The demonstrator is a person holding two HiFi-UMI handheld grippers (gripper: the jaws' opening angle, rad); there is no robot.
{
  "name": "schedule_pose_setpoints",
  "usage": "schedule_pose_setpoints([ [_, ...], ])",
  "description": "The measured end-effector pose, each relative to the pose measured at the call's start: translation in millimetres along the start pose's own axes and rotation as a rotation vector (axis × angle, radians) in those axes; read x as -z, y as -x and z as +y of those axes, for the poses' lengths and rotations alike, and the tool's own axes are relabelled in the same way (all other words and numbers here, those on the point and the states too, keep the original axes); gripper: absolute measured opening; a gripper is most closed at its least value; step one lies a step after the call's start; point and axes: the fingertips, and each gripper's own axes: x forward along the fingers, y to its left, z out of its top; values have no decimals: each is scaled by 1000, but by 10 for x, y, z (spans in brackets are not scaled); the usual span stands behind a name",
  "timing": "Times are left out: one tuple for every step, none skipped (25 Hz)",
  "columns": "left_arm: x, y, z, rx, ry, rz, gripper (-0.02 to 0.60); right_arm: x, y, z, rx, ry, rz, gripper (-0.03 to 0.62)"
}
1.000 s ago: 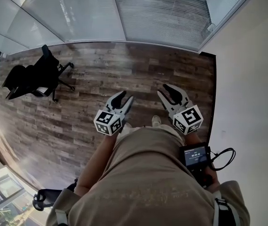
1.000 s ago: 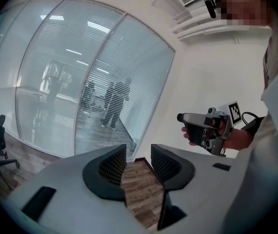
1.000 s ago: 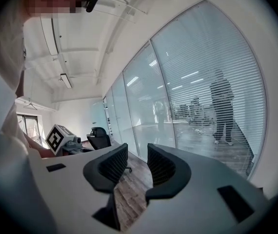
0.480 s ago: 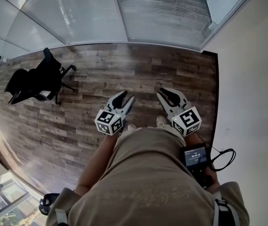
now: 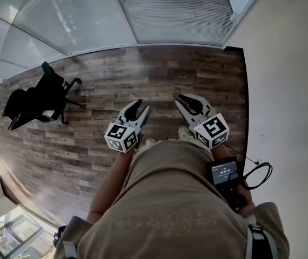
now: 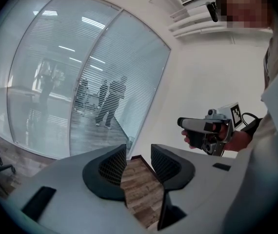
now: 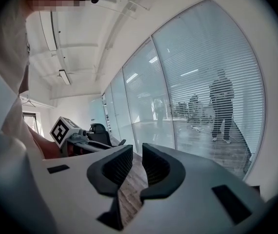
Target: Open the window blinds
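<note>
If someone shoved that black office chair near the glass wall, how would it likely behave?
The office chair would probably roll rather than tip: its splayed base with castors stands on a smooth wood floor. Its tall back rises well above that base, so a high push might rock it.

I hold the left gripper (image 5: 139,107) and the right gripper (image 5: 185,102) side by side just ahead of the waist, both pointing far and slightly down. Both have jaws apart and empty, the right gap narrower.
</note>
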Motion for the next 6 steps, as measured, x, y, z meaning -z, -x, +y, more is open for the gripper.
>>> schedule_pose_setpoints([
  [6, -33, -26, -1, 1, 0, 155, 15, 22, -28, -4, -2, 0, 69],
  [14, -68, -51, -2, 2, 0, 155, 29, 45, -56, -8, -4, 1, 69],
  [25, -98, -78, -3, 4, 0, 155, 44, 70, -81, -12, -5, 2, 69],
  [41, -120, -107, -5, 6, 2, 155, 60, 99, -99, -16, -8, 3, 69],
  [58, -139, -138, -7, 8, 4, 155, 78, 129, -115, -20, -12, 4, 69],
  [76, -155, -170, -9, 10, 7, 155, 96, 161, -128, -23, -16, 5, 69],
])
